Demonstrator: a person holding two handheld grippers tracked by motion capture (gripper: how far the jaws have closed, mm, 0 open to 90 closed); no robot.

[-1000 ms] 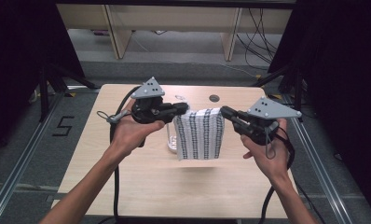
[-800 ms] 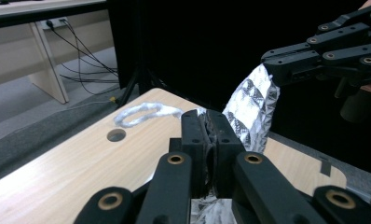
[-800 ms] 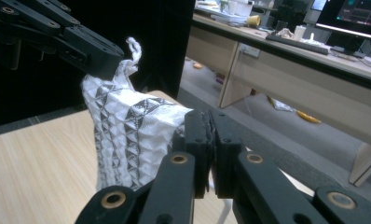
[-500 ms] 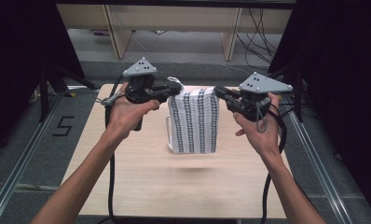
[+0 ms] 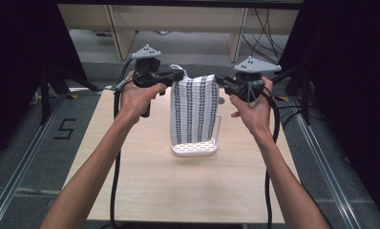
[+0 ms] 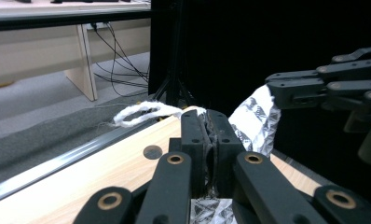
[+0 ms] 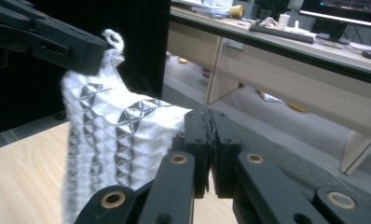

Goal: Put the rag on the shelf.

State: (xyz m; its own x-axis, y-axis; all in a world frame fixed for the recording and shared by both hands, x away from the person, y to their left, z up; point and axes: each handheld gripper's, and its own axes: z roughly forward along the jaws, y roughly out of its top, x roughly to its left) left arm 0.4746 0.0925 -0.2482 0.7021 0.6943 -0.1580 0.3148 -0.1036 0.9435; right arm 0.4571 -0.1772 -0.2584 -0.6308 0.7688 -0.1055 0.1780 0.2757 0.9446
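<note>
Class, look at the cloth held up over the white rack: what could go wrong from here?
1. Each gripper pinches only a top corner of the cloth: the left gripper and the right gripper. A corner might slip out and the cloth would drop.
2. Its lower edge hangs by the rack and could snag or drag it.
3. The loop at the left corner might catch.
</note>
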